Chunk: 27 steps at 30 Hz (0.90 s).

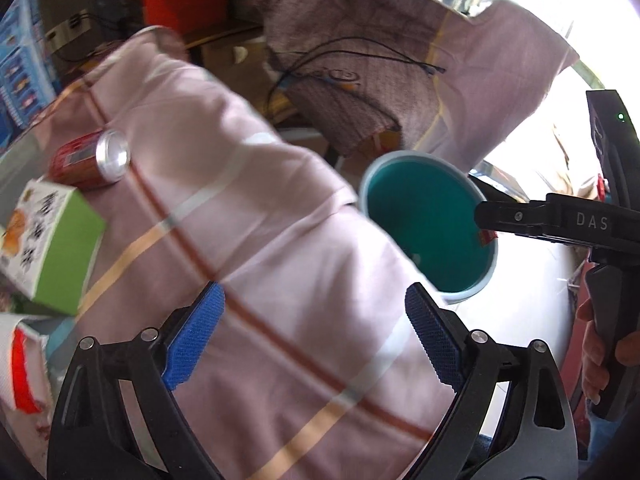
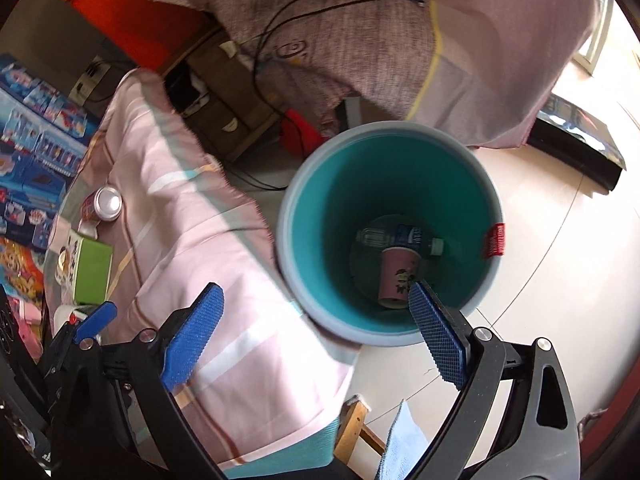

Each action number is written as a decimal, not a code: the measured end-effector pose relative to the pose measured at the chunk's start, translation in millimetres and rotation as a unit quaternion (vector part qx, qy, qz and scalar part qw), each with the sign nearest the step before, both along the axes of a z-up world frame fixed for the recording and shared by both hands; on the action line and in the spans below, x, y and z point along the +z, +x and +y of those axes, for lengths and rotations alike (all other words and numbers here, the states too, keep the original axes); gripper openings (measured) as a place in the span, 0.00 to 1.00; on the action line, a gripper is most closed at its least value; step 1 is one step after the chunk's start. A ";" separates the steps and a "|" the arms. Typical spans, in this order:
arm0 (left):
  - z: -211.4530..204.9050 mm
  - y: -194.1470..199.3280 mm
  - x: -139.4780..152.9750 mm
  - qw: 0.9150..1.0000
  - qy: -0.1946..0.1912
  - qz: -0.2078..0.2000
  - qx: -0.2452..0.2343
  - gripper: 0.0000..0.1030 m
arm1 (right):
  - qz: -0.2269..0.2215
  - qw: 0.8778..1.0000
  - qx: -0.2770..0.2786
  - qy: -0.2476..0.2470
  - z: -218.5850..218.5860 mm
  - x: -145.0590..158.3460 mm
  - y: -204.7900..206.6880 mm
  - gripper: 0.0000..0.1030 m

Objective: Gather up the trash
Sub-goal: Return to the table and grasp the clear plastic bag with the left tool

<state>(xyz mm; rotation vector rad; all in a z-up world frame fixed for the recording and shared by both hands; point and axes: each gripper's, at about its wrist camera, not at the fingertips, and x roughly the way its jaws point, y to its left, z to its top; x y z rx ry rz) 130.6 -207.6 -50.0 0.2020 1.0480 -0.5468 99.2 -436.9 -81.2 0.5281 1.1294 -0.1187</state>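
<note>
A teal trash bin (image 2: 320, 200) stands on the floor beside the table; inside lie a pink paper cup (image 2: 398, 276) and a plastic bottle (image 2: 404, 236). My right gripper (image 2: 316, 336) is open and empty above the bin's near rim. It also shows in the left wrist view (image 1: 520, 218) over the bin (image 1: 424, 216). My left gripper (image 1: 316, 332) is open and empty over the pink tablecloth (image 1: 256, 240). A red can (image 1: 90, 160) lies on its side at the table's left, next to a green carton (image 1: 48, 240). The can (image 2: 102, 206) and carton (image 2: 86, 270) also show in the right wrist view.
A torn white and red wrapper (image 1: 24, 368) lies at the table's left edge. A brown cloth (image 2: 328, 40) with a black cable (image 2: 320, 8) hangs behind the bin. Blue printed boxes (image 2: 36, 140) stand left. A wooden stool corner (image 2: 352, 428) is below.
</note>
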 end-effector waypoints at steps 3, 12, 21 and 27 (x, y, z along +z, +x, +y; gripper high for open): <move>34.6 -3.0 3.8 1.000 -0.005 -0.004 0.027 0.94 | 0.001 1.000 0.020 -0.009 24.5 5.7 0.3 0.87; 144.7 -24.2 15.2 0.995 -0.011 -0.016 0.096 0.94 | 0.003 0.995 0.099 -0.029 115.0 21.3 7.8 0.87; 261.4 -44.0 23.4 0.982 -0.017 -0.029 0.185 0.94 | -0.010 0.976 0.211 -0.059 224.3 41.0 28.2 0.87; 334.7 -49.2 9.5 0.966 -0.037 -0.006 0.255 0.94 | -0.021 0.958 0.278 -0.061 295.5 48.7 43.3 0.87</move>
